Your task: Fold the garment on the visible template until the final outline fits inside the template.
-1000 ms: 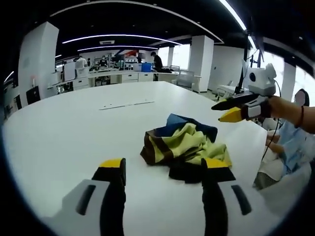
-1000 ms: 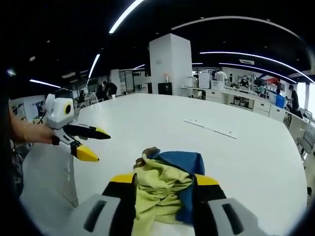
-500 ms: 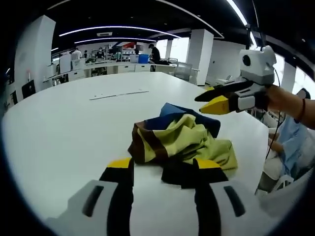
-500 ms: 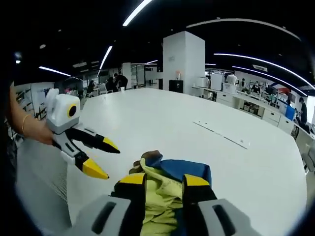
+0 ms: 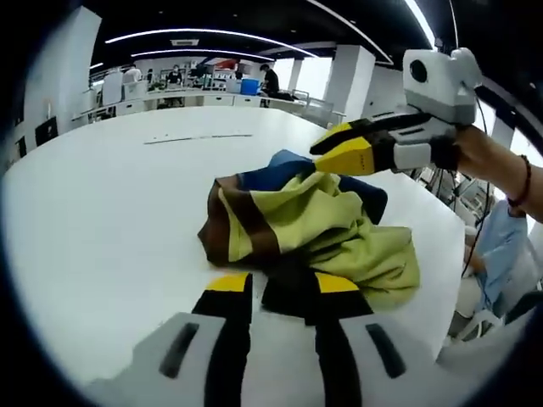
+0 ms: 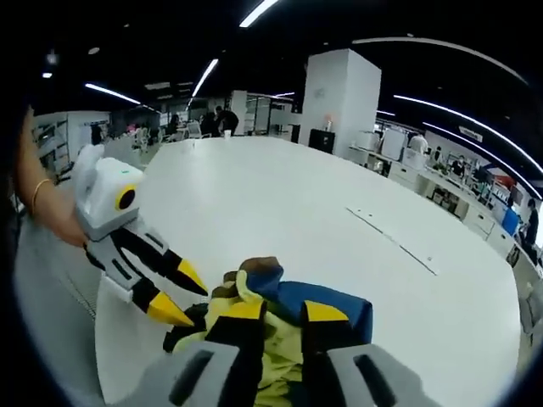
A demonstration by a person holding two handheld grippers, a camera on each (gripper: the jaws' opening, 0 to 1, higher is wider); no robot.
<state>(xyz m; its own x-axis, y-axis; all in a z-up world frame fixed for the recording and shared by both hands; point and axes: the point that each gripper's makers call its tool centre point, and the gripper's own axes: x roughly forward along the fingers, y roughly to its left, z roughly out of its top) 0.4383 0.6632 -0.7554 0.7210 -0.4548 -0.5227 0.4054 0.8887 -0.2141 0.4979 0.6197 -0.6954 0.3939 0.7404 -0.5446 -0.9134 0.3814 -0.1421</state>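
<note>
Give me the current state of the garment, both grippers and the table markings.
garment: crumpled in a heap on the table, not folded.
left gripper: jaws nearly closed at the heap's dark near edge; a firm grip cannot be confirmed.
right gripper: jaws narrowly apart, low over the yellow and blue folds; grip unclear.
table: white, garment resting on it.
template marking: thin line on the table beyond the garment, uncovered.

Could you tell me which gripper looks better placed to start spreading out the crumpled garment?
Probably the left gripper: its jaws are nearly closed around the garment's dark near edge, while the right gripper hovers above the pile.
</note>
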